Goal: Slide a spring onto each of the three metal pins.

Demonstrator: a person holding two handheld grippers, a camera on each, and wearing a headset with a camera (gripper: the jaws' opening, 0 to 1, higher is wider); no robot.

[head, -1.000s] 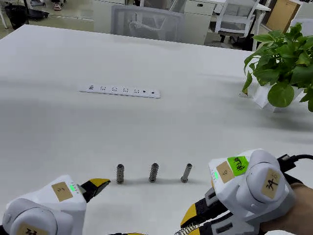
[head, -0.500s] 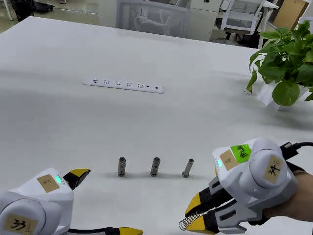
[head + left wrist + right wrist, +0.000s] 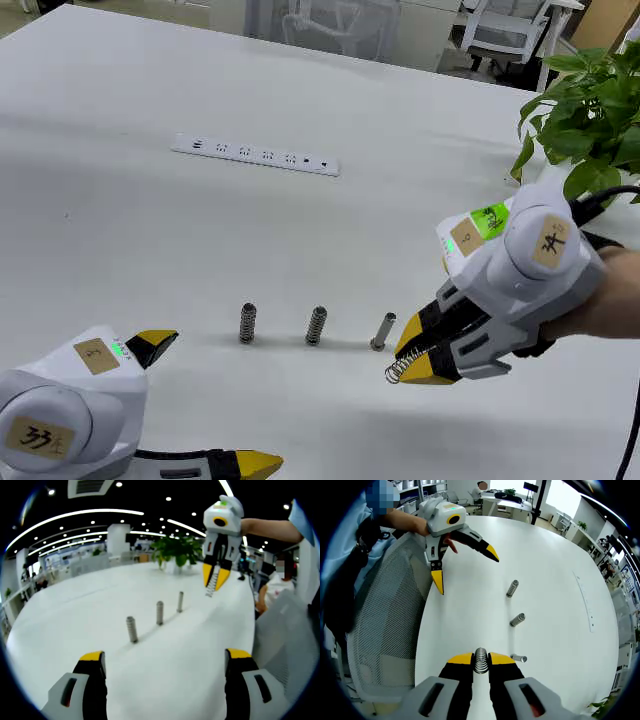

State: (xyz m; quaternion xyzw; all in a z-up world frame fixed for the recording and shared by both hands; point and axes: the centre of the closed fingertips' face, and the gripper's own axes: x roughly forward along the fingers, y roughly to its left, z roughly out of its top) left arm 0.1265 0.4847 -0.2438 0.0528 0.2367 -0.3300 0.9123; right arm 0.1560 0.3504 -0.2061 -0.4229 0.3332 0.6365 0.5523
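Note:
Three small metal pins stand in a row on the white table. The left pin (image 3: 247, 323) and the middle pin (image 3: 316, 325) each carry a spring. The right pin (image 3: 382, 331) is bare. My right gripper (image 3: 403, 364) hovers just right of and slightly nearer than the bare pin, shut on a spring (image 3: 398, 368) whose coil sticks out past the yellow tips; the same spring (image 3: 480, 660) faces the bare pin (image 3: 518, 658) in the right gripper view. My left gripper (image 3: 205, 402) is low at the near left, open and holding nothing.
A white power strip (image 3: 255, 155) lies across the middle of the table (image 3: 120, 230). A potted green plant (image 3: 585, 130) stands at the far right edge. Office chairs (image 3: 340, 22) stand beyond the far edge. A mesh chair back (image 3: 385, 625) is near the table's near edge.
My right gripper has risen and moved forward with the spring, from the near edge up to just beside the bare pin. The left gripper has stayed low at the near left.

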